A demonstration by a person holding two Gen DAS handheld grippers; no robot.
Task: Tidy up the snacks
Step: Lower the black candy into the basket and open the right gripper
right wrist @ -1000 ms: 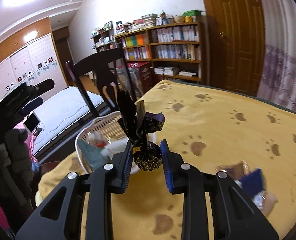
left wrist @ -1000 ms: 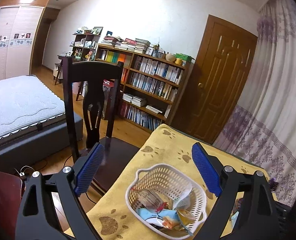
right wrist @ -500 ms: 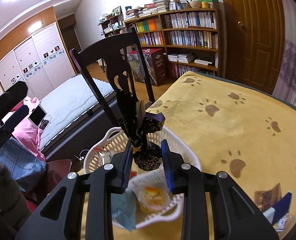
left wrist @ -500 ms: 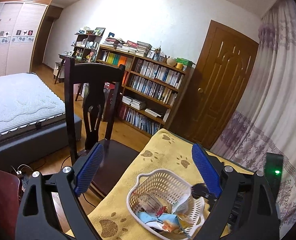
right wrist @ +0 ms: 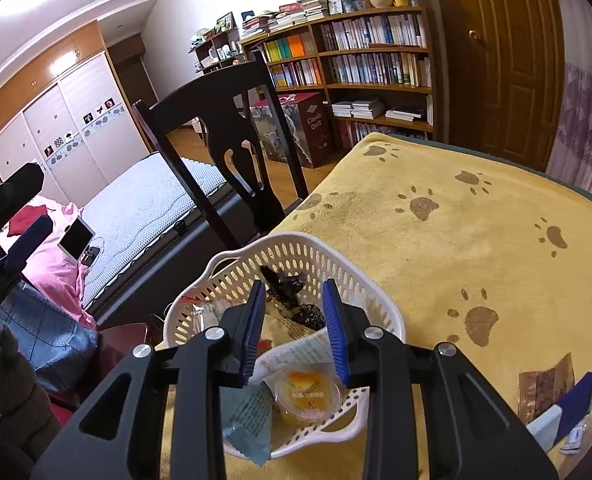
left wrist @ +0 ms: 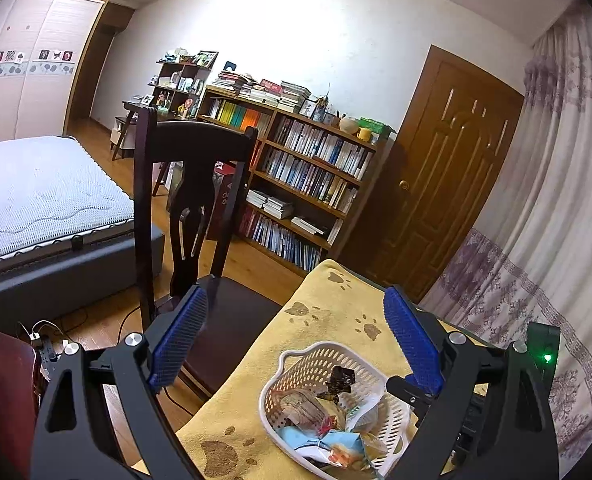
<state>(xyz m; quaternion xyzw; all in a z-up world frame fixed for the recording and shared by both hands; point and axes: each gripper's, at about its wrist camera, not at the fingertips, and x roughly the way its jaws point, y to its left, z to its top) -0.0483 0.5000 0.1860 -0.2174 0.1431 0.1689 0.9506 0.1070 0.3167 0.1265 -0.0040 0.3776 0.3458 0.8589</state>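
Several snacks are lying in the white basket [right wrist: 360, 276], which is sitting on the yellow paw-print cloth [right wrist: 476, 240] near the cloth's corner beside the dark chair [right wrist: 232, 144]. A dark foil-wrapped chocolate [right wrist: 296, 300] is resting inside the basket toward its far wall, its twisted wrapper top pointing up; from the left wrist view the same chocolate [left wrist: 339, 383] is showing against the basket's lattice wall [left wrist: 324, 354]. Nearer the basket's front rim an orange jelly cup [right wrist: 308, 394] is sitting, with a pale blue packet [right wrist: 248, 416] lapping over the rim beside it and a white wrapper [right wrist: 300, 354] between the cup and the chocolate.

The right gripper [right wrist: 296, 328] is hanging directly over the basket with its blue pads spread apart, released and gripping nothing; the chocolate is lying free in the gap beyond them. The left gripper [left wrist: 296, 344] is hovering on the chair side of the basket, its fingers wide apart and empty.

Outside the basket, farther along the cloth away from the chair, a brown packet [right wrist: 544, 388], a dark blue packet [right wrist: 576, 400] and a small clear-wrapped sweet [right wrist: 578, 434] are lying together at the cloth's near edge.

Beyond the chair a bookshelf [right wrist: 360, 64] is standing against the wall beside a wooden door [right wrist: 504, 56], and a bed [right wrist: 144, 216] is stretching out behind the chair.
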